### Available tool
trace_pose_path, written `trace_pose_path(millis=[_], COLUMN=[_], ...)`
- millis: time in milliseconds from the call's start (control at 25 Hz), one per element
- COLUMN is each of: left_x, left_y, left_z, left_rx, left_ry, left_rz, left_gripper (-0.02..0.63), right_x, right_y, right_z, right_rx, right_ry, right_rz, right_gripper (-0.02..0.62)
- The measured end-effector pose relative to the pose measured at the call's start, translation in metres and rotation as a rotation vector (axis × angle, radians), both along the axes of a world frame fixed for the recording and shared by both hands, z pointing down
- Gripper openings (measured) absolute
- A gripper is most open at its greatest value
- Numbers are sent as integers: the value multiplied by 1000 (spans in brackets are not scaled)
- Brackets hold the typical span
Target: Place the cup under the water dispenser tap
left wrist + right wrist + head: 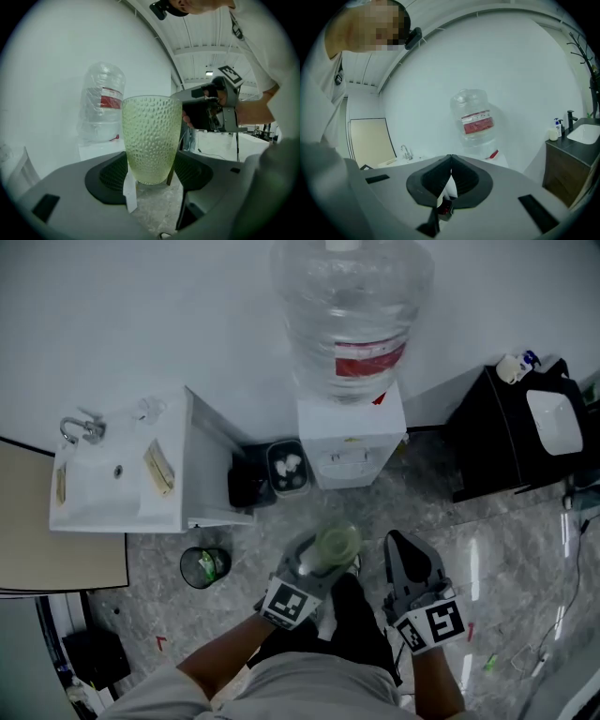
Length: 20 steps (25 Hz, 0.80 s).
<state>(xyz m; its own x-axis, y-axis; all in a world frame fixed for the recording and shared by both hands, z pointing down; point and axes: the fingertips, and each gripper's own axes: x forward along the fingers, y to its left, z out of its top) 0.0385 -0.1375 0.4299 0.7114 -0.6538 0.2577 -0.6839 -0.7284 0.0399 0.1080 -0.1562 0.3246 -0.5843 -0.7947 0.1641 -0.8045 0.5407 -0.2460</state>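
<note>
A pale green dimpled glass cup (151, 138) stands upright between the pads of my left gripper (150, 174), which is shut on its lower part. In the head view the cup (337, 544) and left gripper (323, 561) hover over the floor, a short way in front of the white water dispenser (353, 439) with its big clear bottle (350, 310). My right gripper (401, 545) is just right of the cup, shut and empty; its jaws meet at their tips (450, 160). The bottle (474, 121) shows ahead of it.
A white sink unit (178, 442) stands at the left with a small round bin (205, 566) in front of it. A black bin (249, 486) and a grey bin (288, 468) sit left of the dispenser. A dark cabinet with a white basin (511, 442) is at the right.
</note>
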Motion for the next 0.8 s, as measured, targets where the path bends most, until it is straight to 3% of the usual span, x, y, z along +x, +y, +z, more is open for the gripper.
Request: trace_pose_path(millis=[240,600,800], left_x=[-6,-17,-23], left_y=[-62,-114,-144], left_z=[77,260,371], left_rx=[-30,-63,-112], left_ry=[-46,-102,-118], left_rz=[-33,1,-34], left_gripper=[311,311,311], right_x=[-1,-14,-20], right_y=[-65,-96,-110], right_z=[36,164,225], right_rx=[14,-15,-19], right_ry=[-12,-32,-25], right_rz=[-21,15,7], right_gripper=[17,17,17])
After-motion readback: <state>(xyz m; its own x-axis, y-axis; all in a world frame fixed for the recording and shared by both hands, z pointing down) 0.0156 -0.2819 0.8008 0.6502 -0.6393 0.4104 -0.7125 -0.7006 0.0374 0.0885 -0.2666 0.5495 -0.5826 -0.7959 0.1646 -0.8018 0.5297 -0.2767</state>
